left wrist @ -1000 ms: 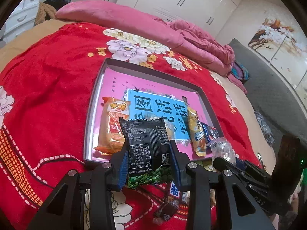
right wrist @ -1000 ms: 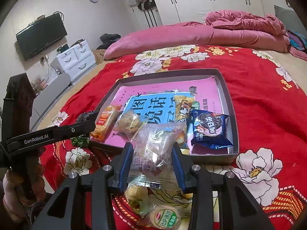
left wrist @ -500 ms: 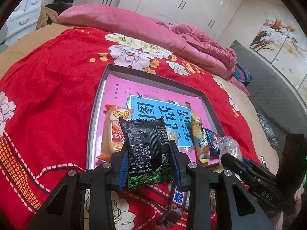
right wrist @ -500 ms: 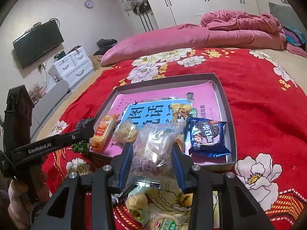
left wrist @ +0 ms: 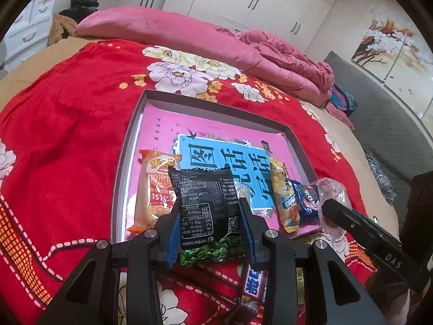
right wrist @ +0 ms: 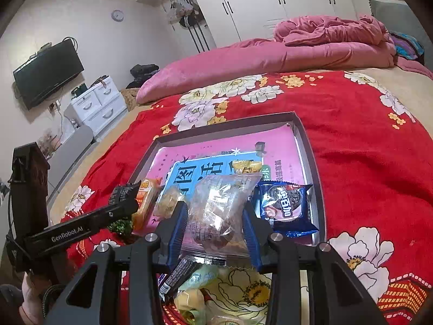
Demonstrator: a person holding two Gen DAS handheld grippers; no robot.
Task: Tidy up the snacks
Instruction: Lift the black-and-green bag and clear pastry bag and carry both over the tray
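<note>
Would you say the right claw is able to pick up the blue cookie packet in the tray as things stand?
Probably not yet. The right claw is shut on a clear snack bag, so its jaws are occupied. The blue cookie packet lies uncovered in the tray, just beside the claw; the way itself looks free.

The left gripper (left wrist: pixel 209 226) is clamped on a black snack packet (left wrist: pixel 207 211), its blue pads pressing the packet's two sides, green printing showing at the packet's lower edge. Just beyond the fingertips lies a grey-rimmed tray (left wrist: pixel 127 162) on a red floral blanket (left wrist: pixel 62 124). In the tray, ahead and to the left of the claw, rests an orange packet (left wrist: pixel 154 187); ahead to the right are a yellow packet (left wrist: pixel 284 197) and a dark blue packet (left wrist: pixel 304 197). Off to the right, the right gripper (left wrist: pixel 328 205) grips a clear bag (left wrist: pixel 331 189). Below the claw, a blue-and-white wrapper (left wrist: pixel 253 281) lies on the blanket.
</note>
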